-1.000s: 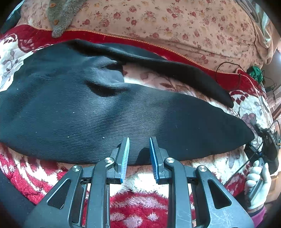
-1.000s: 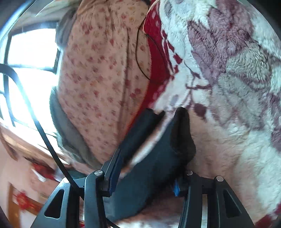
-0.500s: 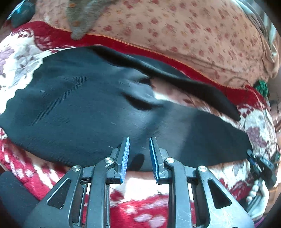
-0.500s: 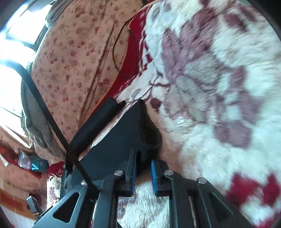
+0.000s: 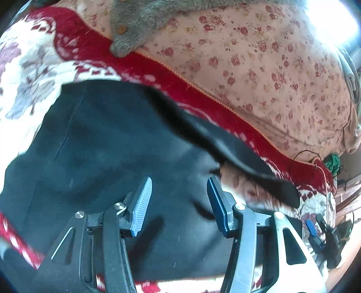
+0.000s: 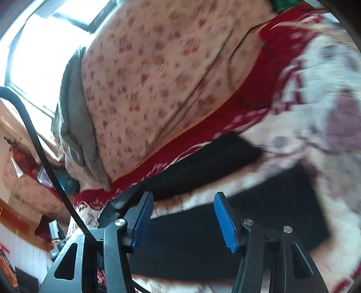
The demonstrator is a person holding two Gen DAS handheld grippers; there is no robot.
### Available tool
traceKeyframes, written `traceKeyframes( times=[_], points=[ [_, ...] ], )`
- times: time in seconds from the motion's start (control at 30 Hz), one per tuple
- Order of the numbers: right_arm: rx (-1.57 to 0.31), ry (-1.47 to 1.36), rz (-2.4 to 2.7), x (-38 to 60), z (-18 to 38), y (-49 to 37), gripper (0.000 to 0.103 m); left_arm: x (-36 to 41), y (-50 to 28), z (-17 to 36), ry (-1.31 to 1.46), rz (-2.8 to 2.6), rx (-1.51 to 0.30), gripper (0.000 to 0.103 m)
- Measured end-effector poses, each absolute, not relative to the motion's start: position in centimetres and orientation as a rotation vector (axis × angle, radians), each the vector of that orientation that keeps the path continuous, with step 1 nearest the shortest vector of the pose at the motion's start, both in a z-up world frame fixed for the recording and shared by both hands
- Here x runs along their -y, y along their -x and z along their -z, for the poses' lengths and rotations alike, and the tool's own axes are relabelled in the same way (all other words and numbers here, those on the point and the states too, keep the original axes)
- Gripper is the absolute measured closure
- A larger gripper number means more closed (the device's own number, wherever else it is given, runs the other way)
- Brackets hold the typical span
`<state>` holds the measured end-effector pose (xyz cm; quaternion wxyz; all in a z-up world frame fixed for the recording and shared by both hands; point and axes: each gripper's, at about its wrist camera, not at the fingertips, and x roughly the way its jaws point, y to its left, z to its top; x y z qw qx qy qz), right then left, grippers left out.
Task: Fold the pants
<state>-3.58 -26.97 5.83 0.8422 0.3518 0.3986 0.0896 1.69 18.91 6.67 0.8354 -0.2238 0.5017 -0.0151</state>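
Black pants [image 5: 108,139] lie spread on a red and white floral fleece blanket [image 5: 24,67]. The near leg fills the lower left wrist view and the far leg [image 5: 239,155] runs to the right, with blanket showing between them. My left gripper [image 5: 179,191] is open and empty, just above the pants' near part. In the right wrist view both legs show: the near leg [image 6: 259,223] and the far leg [image 6: 203,166]. My right gripper [image 6: 182,207] is open and empty over the near leg.
A pink floral quilt [image 5: 259,63] is heaped along the back, with a grey garment [image 5: 144,20] on it. Cables and a green object [image 5: 331,161] lie at the right edge. A bright window [image 6: 45,51] and a black cable [image 6: 40,148] show in the right wrist view.
Both grippers have opened wide from nearly shut. The right one has let go of the pants' leg end and swung over the near leg. The left one moved in over the pants.
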Motion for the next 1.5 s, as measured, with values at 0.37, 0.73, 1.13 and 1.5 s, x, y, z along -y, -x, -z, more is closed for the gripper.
traceKeyframes(
  times=[0.37,0.73,1.13,1.5],
  points=[
    [-1.02,-0.461,-0.326,24.2,-5.3,-8.2,0.049,-18.9,-9.2,-4.3,0.531,0.06,-1.184,0.052],
    [-0.911,0.234,-0.676,19.0,-7.0,-8.7,0.049,-19.4,-12.1,-3.3,0.622,0.019,-1.176,0.052],
    [-1.094,0.401,-0.862,16.8,-3.0,-12.6,0.051,-18.3,-14.4,-2.3,0.602,0.02,-1.216,0.052],
    [-1.036,0.596,-0.846,14.3,-3.7,-9.3,0.098,-18.3,-14.7,-2.3,0.547,-0.002,-1.155,0.089]
  ],
)
